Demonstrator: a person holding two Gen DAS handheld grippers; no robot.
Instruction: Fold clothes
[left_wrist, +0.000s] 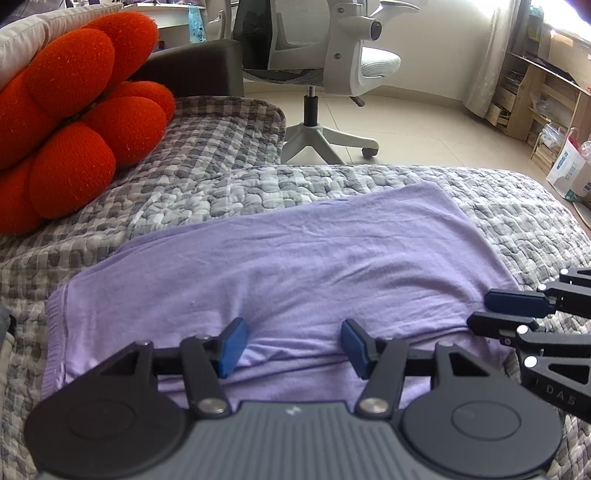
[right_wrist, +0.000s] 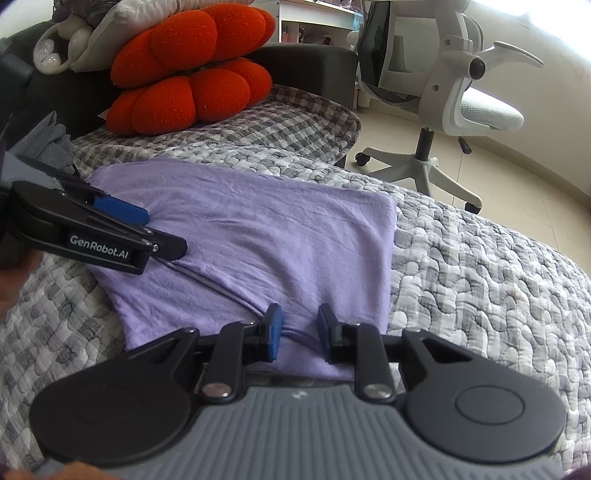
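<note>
A folded lilac garment (left_wrist: 295, 266) lies flat on a grey checked quilt (left_wrist: 498, 206), its long axis running across the left wrist view. The left gripper (left_wrist: 291, 347) hangs over its near edge, 2 blue pads well apart with only loose cloth between them. The right gripper (right_wrist: 297, 332) sits at the near end, pads narrower with a fold of cloth between them, not pinched. An orange cushion (right_wrist: 192, 70) rests well beyond. In the background a white chair (left_wrist: 332, 55) stands on the floor.
</note>
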